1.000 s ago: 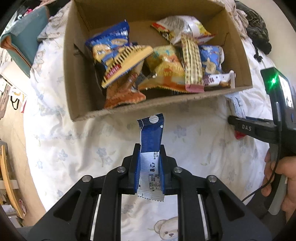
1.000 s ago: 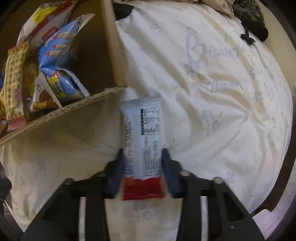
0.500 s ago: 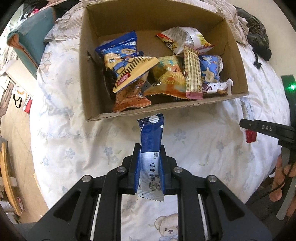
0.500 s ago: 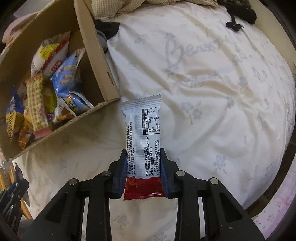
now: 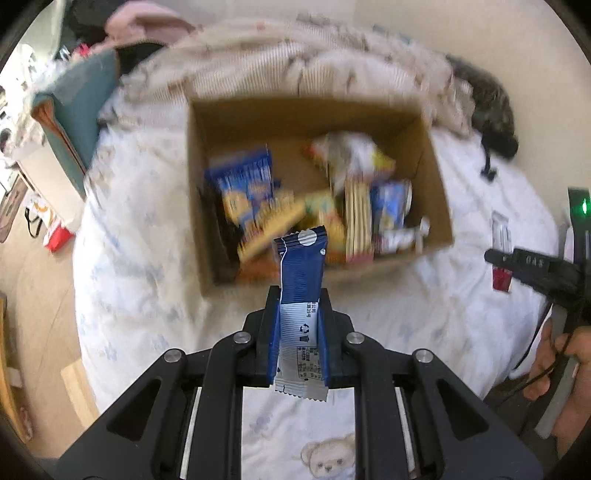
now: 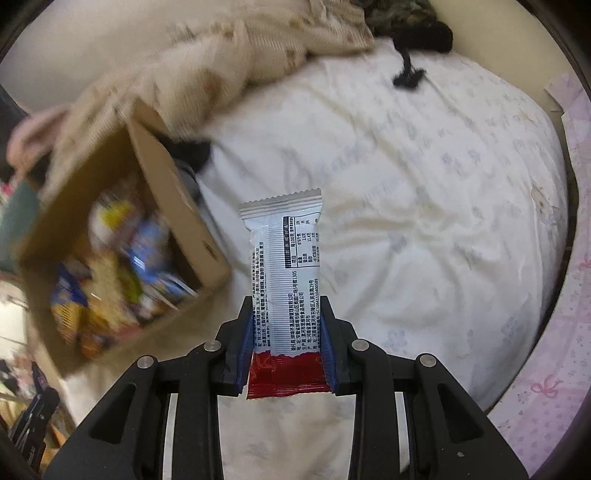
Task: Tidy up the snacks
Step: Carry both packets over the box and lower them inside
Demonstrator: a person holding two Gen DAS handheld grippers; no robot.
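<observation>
My left gripper (image 5: 298, 295) is shut on a blue and white snack bar (image 5: 302, 273), held above the bed in front of the cardboard box (image 5: 439, 206). The box holds several snack packets (image 5: 325, 199). My right gripper (image 6: 288, 306) is shut on a white and red snack bar (image 6: 286, 273), held above the bed to the right of the box (image 6: 177, 206). The right gripper also shows in the left wrist view (image 5: 502, 258) at the right, with its bar (image 5: 501, 236) sticking out. Both views are blurred by motion.
The box sits on a bed with a white floral sheet (image 6: 424, 184). A crumpled beige blanket (image 5: 295, 62) and a dark garment (image 6: 410, 22) lie behind it. A teal cushion (image 5: 74, 110) is at the left. The floor (image 5: 37, 295) lies beyond the bed's left edge.
Both grippers have pulled back and up from the box, each still holding its bar. The box looks smaller and farther away in both views.
</observation>
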